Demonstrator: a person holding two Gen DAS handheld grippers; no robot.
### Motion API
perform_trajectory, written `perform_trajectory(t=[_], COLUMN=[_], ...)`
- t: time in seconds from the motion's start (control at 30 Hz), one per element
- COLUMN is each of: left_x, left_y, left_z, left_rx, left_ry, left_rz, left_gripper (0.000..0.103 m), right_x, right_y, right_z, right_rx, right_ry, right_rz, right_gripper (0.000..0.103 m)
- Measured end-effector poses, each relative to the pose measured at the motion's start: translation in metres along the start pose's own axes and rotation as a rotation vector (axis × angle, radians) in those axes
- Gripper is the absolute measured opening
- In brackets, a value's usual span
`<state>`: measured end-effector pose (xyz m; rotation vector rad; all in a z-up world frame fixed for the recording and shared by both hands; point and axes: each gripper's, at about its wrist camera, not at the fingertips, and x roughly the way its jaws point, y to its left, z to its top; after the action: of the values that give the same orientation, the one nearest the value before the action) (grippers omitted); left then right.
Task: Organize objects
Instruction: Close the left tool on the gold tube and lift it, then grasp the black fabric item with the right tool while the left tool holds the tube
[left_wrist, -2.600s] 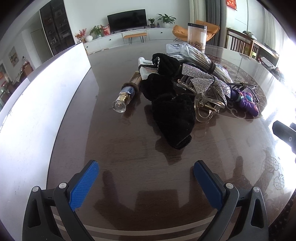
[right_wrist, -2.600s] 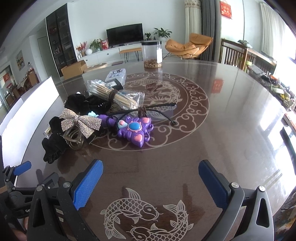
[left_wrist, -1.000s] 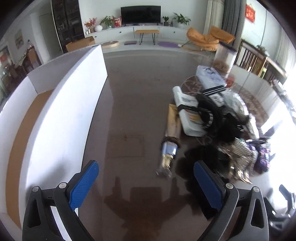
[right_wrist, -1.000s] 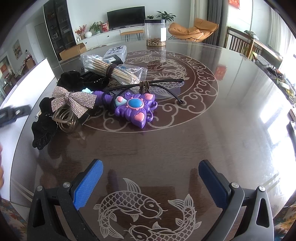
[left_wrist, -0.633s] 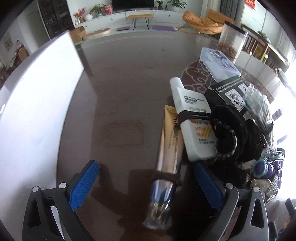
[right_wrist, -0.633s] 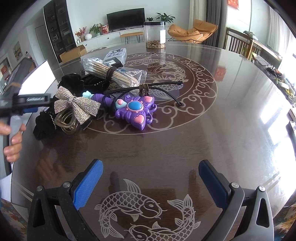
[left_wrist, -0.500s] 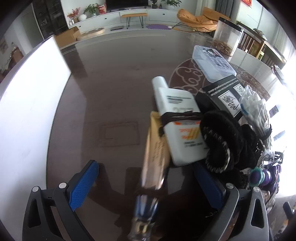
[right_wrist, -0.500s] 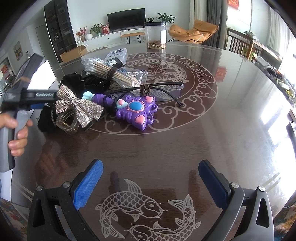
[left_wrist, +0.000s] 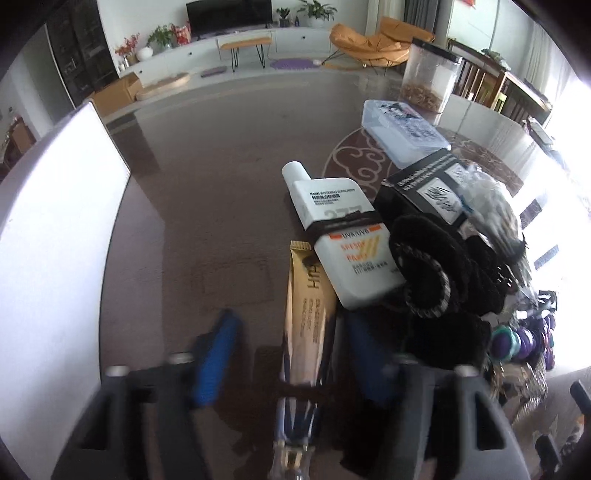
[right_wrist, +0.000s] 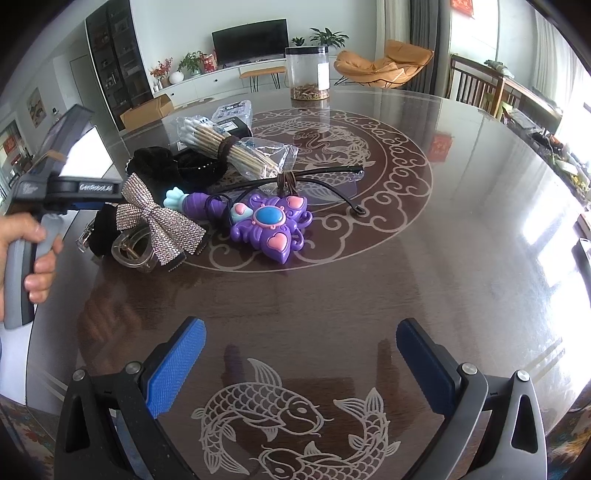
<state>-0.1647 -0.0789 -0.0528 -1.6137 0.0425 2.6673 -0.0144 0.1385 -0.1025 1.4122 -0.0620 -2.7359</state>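
A gold tube (left_wrist: 308, 325) with a blue and clear cap lies on the dark table between the two blue pads of my left gripper (left_wrist: 291, 350). The jaws are blurred and narrower than before, with a gap still showing on the left side of the tube. A white bottle (left_wrist: 347, 240) with a black band lies beside the tube, against black scrunchies (left_wrist: 436, 266). My right gripper (right_wrist: 299, 362) is open and empty above the fish pattern. In the right wrist view a purple toy (right_wrist: 266, 221), a glitter bow clip (right_wrist: 159, 218) and a stick bundle (right_wrist: 229, 151) lie ahead.
A white box wall (left_wrist: 55, 240) stands left of the tube. A black carton (left_wrist: 428, 188), a clear lidded box (left_wrist: 402, 133) and a jar (left_wrist: 428, 85) stand further back. Black glasses (right_wrist: 325, 177) lie near the toy. The left tool and hand (right_wrist: 33, 236) show at the table's left edge.
My left gripper has moved forward over the gold tube and its jaws have narrowed around it. The right gripper has stayed still and open.
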Motion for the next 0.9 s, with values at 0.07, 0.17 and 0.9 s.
perform_trajectory(t=[0.07, 0.17, 0.9], left_x=[-0.008, -0.021, -0.061], left_y=[-0.003, -0.007, 0.002], left_z=[-0.013, -0.039, -0.135], left_rx=[0.016, 0.011, -0.075], left_ry=[-0.008, -0.032, -0.125], left_rz=[-0.002, -0.004, 0.048], left_gripper=[0.027, 0.027, 0.044], right_x=[0.0, 0.0, 0.014], right_y=[0.0, 0.0, 0.084], right_z=[0.0, 0.0, 0.018], right_rx=[-0.001, 0.0, -0.034], right_ry=[0.0, 0.0, 0.094], right_rz=[0.0, 0.0, 0.605], right_gripper=[0.103, 0.103, 0.101])
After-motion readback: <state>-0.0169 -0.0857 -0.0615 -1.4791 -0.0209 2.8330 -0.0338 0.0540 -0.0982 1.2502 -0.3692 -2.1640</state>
